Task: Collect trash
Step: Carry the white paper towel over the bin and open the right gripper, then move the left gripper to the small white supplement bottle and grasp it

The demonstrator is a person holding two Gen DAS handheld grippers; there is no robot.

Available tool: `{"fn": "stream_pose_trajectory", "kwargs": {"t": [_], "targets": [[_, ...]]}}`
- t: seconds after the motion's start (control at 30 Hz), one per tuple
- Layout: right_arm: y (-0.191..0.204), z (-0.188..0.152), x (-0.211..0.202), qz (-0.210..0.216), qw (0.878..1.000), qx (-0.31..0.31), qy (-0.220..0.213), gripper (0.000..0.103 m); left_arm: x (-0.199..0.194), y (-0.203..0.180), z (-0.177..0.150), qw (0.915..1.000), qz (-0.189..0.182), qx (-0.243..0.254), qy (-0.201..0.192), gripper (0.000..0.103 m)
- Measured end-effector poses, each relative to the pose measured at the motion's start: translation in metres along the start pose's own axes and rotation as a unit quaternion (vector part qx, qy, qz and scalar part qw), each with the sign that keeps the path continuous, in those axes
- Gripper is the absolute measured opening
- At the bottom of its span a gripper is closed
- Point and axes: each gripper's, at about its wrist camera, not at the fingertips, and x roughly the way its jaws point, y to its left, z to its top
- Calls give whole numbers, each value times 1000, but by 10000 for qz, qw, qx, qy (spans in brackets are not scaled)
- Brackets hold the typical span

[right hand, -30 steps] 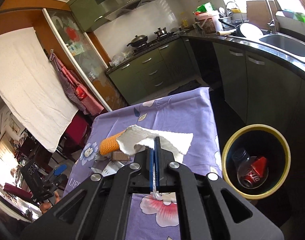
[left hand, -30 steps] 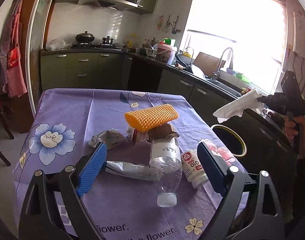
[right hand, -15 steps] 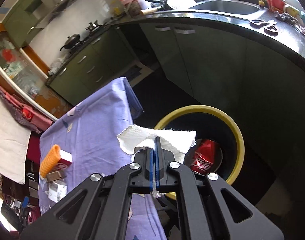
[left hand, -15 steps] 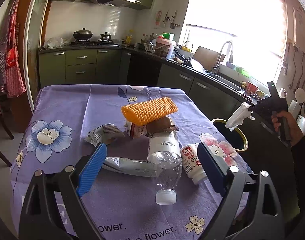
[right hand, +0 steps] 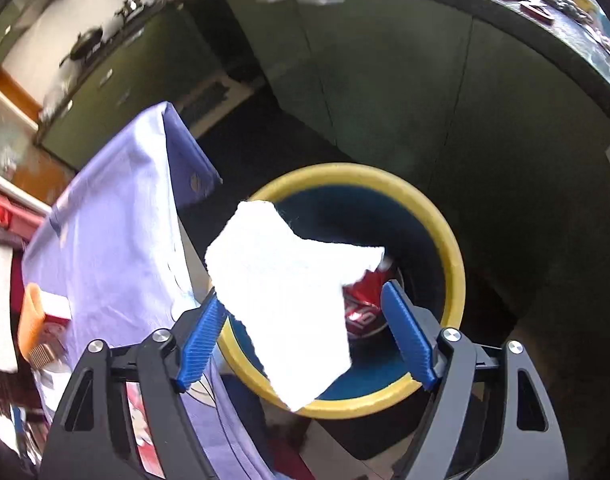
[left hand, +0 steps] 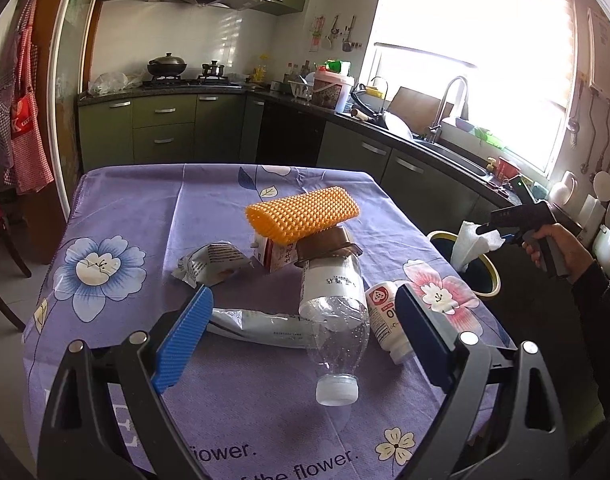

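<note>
My right gripper [right hand: 305, 334] is open above the yellow-rimmed trash bin [right hand: 457, 264]. A white paper towel [right hand: 289, 300] hangs loose between its jaws over the bin mouth; it also shows in the left wrist view [left hand: 471, 246]. A red can [right hand: 365, 308] lies inside the bin. My left gripper [left hand: 305, 330] is open and empty, low over the purple table [left hand: 125, 216], with a clear plastic bottle [left hand: 335, 312], a white pill bottle [left hand: 385, 320] and a silver wrapper [left hand: 261, 322] between its jaws.
Farther on the table lie an orange foam net [left hand: 303, 214] on a small carton [left hand: 275, 254], a brown piece [left hand: 325, 244] and a crumpled wrapper [left hand: 209, 264]. The bin [left hand: 487, 276] stands off the table's right edge. Green cabinets and a sink counter [left hand: 445, 148] run behind.
My right gripper swung from over the table to above the bin, tilted down, and opened, releasing the paper towel. My left gripper stayed open over the bottle.
</note>
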Motion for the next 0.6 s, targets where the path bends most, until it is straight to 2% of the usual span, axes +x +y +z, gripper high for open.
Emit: {"fn": "stream_pose_trajectory", "kwargs": {"t": [0.03, 0.13, 0.33, 0.4, 0.6], "targets": [[0, -2, 0, -120, 9999, -15, -31, 73, 0, 0, -1, 10000, 4, 7, -1, 88], [-2, -7, -11, -37, 9996, 41, -290, 73, 1, -1, -1, 10000, 13, 8, 29, 88], [-2, -14, -22, -48, 9991, 0, -414, 73, 4, -2, -2, 10000, 16, 30, 76, 88], [10, -15, -27, 3, 9990, -26, -443, 73, 6, -3, -1, 9999, -4, 48, 102, 88], [24, -39, -44, 276, 9978, -252, -545, 73, 28, -15, 7, 9974, 129, 526, 484, 88]]}}
